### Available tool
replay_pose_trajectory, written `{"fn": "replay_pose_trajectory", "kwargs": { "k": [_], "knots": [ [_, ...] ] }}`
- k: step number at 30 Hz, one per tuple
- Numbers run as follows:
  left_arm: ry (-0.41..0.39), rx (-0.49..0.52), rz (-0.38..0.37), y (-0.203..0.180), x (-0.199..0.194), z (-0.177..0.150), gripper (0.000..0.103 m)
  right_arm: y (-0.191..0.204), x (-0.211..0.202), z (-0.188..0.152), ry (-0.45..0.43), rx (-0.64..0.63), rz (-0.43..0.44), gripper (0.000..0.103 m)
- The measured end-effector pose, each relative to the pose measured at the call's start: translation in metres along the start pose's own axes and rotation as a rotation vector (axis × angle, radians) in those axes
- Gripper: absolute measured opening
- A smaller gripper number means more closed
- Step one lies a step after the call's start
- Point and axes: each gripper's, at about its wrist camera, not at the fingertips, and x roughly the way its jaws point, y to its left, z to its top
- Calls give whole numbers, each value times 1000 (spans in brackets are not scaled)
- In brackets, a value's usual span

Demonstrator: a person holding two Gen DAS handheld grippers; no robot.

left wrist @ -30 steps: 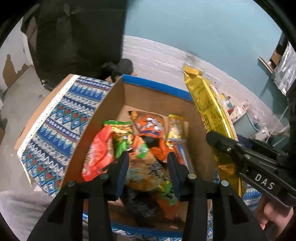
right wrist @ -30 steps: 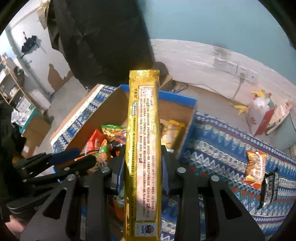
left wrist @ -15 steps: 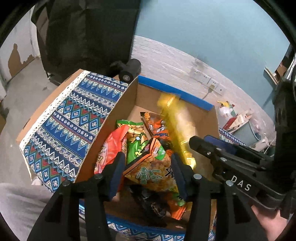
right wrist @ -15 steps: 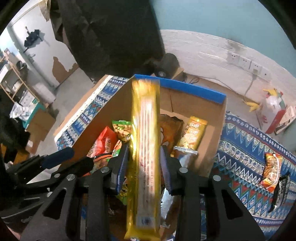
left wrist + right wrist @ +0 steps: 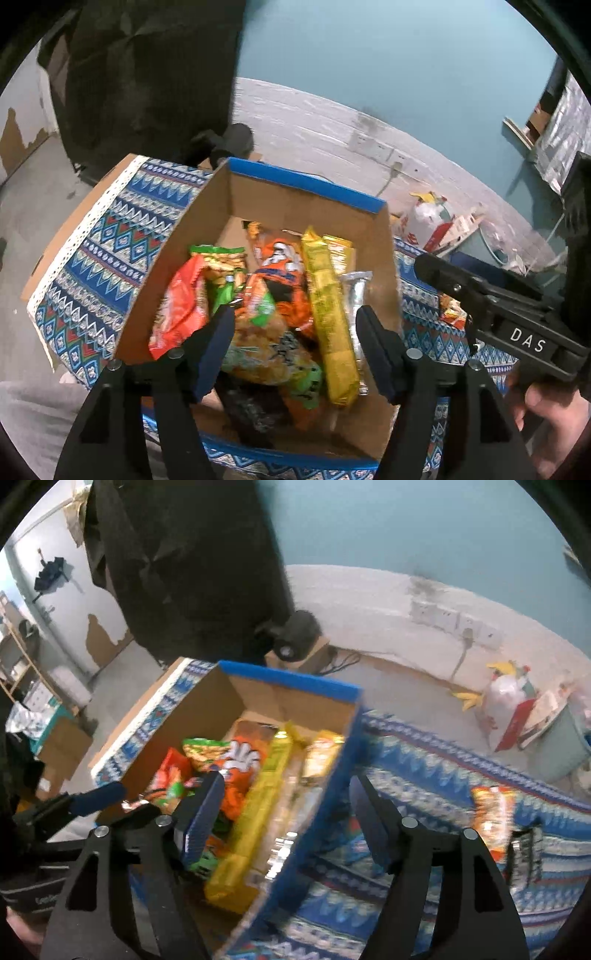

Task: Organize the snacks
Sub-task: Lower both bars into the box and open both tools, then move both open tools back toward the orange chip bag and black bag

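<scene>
An open cardboard box (image 5: 288,206) with a blue rim sits on a patterned cloth and holds several snack bags. A long yellow snack pack (image 5: 328,314) lies loose on top of the bags, toward the box's right side; it also shows as the yellow pack (image 5: 258,812) in the right wrist view. My left gripper (image 5: 295,354) hovers over the box, its jaws opening, with nothing pressed between them. My right gripper (image 5: 284,819) hangs above the box's right wall (image 5: 317,812), jaws opening, free of the yellow pack.
Two more snack packs, an orange one (image 5: 493,819) and a dark one (image 5: 524,853), lie on the cloth (image 5: 424,775) right of the box. Beyond the table edge stand a white bag (image 5: 506,698) and a bin. A dark cloth hangs at the back.
My right gripper held the yellow pack upright, carried it over the box and let it go; it now lies in the box. Both grippers opened wider.
</scene>
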Motion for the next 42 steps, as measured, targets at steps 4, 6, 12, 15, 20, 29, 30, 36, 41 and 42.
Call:
{"fn": "replay_pose_trajectory", "kwargs": {
  "k": [4,6,12,15,20,29,30,36,41,42],
  "knots": [
    [1,42,-9,-20,1,0,71,-16,-16,-5,-14,-19,-44,75],
    [2,66,-12,-31,1,0,72,-22,-24,-7,-21,-24,-62,77],
    [11,135,-27,-65,4,-3,74,-43,-45,-16,-45,-36,-110,80],
    [14,161,-33,-78,5,-5,76,-56,-55,-23,-49,-27,-127,80],
    [19,209,-35,-102,7,-10,76,-80,-66,-36,-42,-2,-145,80],
    [42,291,-35,-144,19,-18,79,-122,-83,-54,-37,63,-171,80],
    [48,299,-36,-149,21,-19,79,-128,-85,-56,-33,70,-175,80],
    [105,331,-41,-177,43,-21,79,-166,-89,-65,-6,101,-197,81],
    [145,340,-38,-196,66,-19,80,-203,-82,-68,37,106,-212,81],
    [151,337,-44,-198,70,-18,80,-211,-81,-68,45,116,-213,81]
  ]
}}
